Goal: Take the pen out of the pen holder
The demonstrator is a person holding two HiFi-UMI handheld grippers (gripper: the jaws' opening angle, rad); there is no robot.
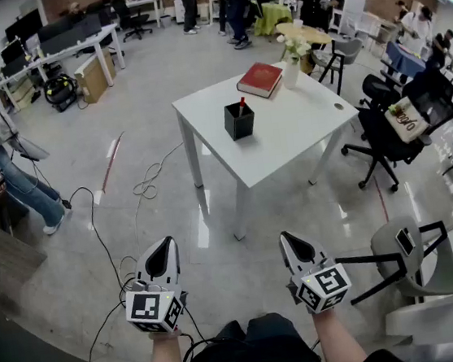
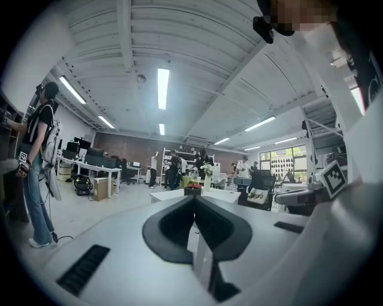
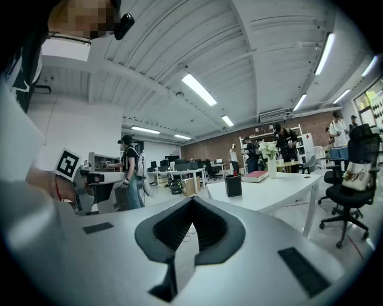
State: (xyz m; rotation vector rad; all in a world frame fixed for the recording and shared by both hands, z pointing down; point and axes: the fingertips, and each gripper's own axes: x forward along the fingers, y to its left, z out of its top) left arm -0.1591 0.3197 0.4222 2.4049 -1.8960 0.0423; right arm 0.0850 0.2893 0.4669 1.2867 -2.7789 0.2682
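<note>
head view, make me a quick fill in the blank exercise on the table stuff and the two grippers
1. The pen sticks up out of the ___ pen holder on the white table.
2. The book lying beyond the pen holder has a ___ cover.
3. The left gripper and the right gripper are short of the table, and both have their jaws ___ with nothing between them.

Missing words: black; red; shut

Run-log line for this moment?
stage: far from table | left hand-held gripper: shut, empty | right hand-held gripper: shut, empty | pen: in pen holder
</note>
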